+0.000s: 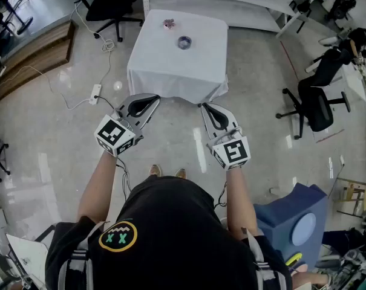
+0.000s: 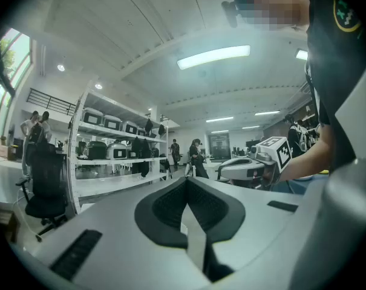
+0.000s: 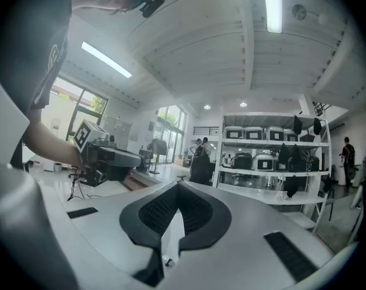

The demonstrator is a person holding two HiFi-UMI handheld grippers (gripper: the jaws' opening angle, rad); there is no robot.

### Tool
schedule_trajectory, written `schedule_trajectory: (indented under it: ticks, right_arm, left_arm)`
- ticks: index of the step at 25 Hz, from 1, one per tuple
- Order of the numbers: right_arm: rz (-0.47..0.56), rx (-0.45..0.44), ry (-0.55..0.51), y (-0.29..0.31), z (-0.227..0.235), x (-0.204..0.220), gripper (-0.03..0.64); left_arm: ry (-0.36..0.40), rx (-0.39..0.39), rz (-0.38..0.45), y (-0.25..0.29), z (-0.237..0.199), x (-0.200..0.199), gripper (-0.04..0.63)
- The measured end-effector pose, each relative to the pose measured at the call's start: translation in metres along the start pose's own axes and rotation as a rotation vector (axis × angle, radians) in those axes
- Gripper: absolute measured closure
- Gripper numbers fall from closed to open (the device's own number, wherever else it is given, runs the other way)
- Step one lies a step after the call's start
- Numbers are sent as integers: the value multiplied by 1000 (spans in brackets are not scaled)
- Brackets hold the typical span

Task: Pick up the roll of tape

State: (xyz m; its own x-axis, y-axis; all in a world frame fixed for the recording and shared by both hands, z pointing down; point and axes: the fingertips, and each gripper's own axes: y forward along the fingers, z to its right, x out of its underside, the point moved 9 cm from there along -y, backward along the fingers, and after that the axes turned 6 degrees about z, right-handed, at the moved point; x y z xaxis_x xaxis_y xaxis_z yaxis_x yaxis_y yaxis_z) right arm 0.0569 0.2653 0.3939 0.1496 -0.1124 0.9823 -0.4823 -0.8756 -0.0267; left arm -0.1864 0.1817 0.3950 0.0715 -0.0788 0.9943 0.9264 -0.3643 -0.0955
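Head view, left tongs point(image 1: 155, 98) and right tongs point(image 1: 204, 106) clenched empty, shirt logo point(image 1: 118, 237) XX

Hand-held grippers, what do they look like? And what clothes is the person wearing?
The left hand-held gripper and the right hand-held gripper are light grey pointed shells with black ridged pads inside. Each carries a white cube with black square markers. The person wears a black short-sleeved shirt with a round yellow-ringed badge.

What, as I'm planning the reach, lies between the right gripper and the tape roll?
Head view: only bare white tablecloth between right gripper and tape roll.
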Motion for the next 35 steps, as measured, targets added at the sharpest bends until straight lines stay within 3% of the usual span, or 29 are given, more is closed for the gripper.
schedule_trajectory:
  ticks: [24,35]
  right_arm:
    - [-10,24,57,4,5,15,593]
    - [4,20,64,3,9,10,520]
  left_arm:
    - [-6,6,-10,6,-5,9,580]
    - [-8,3,-10,4,-8,6,580]
